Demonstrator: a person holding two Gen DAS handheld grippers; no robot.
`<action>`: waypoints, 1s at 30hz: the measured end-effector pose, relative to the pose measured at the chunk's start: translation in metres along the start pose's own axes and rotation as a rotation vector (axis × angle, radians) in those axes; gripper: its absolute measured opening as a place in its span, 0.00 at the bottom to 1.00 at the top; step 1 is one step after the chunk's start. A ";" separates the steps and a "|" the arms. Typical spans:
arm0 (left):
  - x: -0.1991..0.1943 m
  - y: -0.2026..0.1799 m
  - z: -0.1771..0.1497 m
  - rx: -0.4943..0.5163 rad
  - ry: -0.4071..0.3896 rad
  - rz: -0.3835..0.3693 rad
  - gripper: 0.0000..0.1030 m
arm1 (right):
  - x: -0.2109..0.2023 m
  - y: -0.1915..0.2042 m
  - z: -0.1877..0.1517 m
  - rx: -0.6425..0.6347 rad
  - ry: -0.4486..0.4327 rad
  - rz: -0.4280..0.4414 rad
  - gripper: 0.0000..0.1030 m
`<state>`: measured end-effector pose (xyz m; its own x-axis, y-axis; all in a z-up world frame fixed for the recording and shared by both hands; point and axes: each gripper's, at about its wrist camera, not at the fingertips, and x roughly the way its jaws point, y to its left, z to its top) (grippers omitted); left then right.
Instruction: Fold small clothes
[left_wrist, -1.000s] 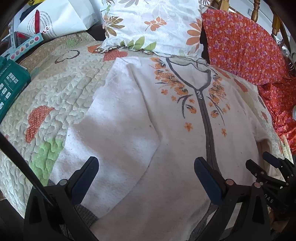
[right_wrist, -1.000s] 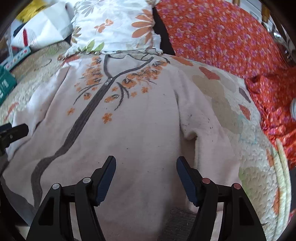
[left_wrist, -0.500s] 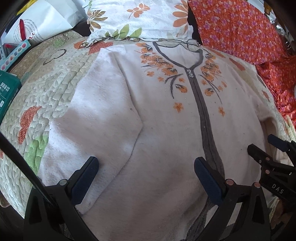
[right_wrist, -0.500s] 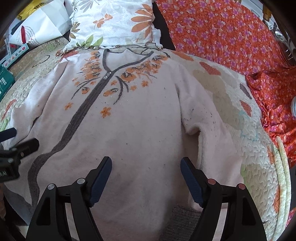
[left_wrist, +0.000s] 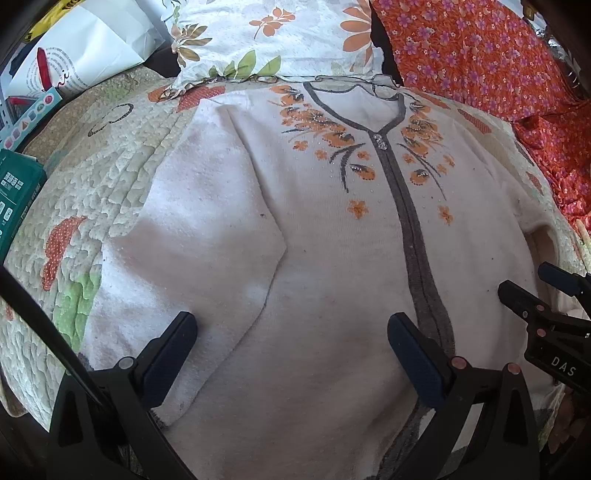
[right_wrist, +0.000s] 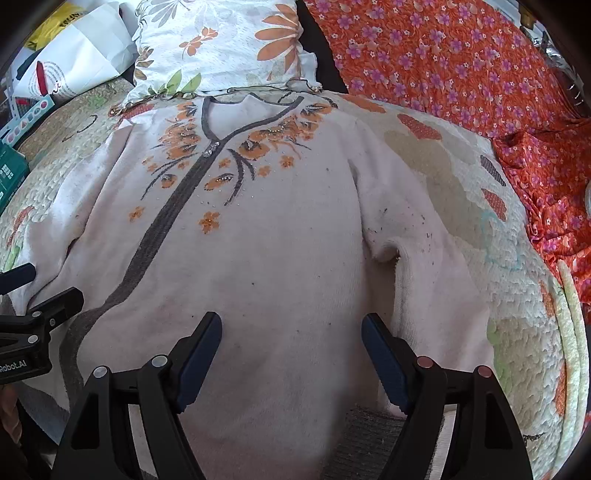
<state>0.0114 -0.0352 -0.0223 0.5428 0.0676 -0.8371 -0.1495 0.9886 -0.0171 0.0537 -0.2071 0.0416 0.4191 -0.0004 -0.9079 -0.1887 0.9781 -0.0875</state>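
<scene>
A pale cardigan (left_wrist: 325, 258) with a grey placket and orange flower embroidery lies face up on the quilted bedspread (left_wrist: 96, 173). Its left sleeve (left_wrist: 199, 236) is laid along the body's left side. The right sleeve (right_wrist: 417, 258) runs down the right side, its cuff near the hem. My left gripper (left_wrist: 291, 332) hovers open over the lower left of the cardigan with nothing between its fingers. Over the lower right part, my right gripper (right_wrist: 291, 332) stands wide open, only flat fabric below it. Each gripper shows at the other view's edge: right gripper (left_wrist: 546, 317), left gripper (right_wrist: 33, 321).
A flowered pillow (left_wrist: 280, 37) lies just past the collar. Orange floral cloth (right_wrist: 461, 66) covers the right side. A green box (left_wrist: 14, 195) and a white paper bag (left_wrist: 85, 55) sit at the left edge of the bed.
The right gripper's jaws have spread wider. The left gripper has shifted slightly and rolled, so the cardigan now sits squarer in its view. The cardigan has not moved.
</scene>
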 end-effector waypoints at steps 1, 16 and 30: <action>-0.001 0.000 0.000 0.003 -0.004 0.003 1.00 | 0.000 0.000 0.000 -0.001 0.000 0.000 0.80; -0.009 -0.003 0.000 0.040 -0.041 0.026 1.00 | -0.002 0.001 0.000 0.001 -0.018 -0.004 0.80; -0.015 0.006 -0.001 0.034 -0.053 0.022 1.00 | -0.004 -0.002 -0.001 -0.001 -0.029 -0.006 0.80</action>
<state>0.0014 -0.0302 -0.0106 0.5827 0.0950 -0.8071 -0.1336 0.9908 0.0202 0.0516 -0.2087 0.0449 0.4456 -0.0003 -0.8952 -0.1869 0.9779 -0.0934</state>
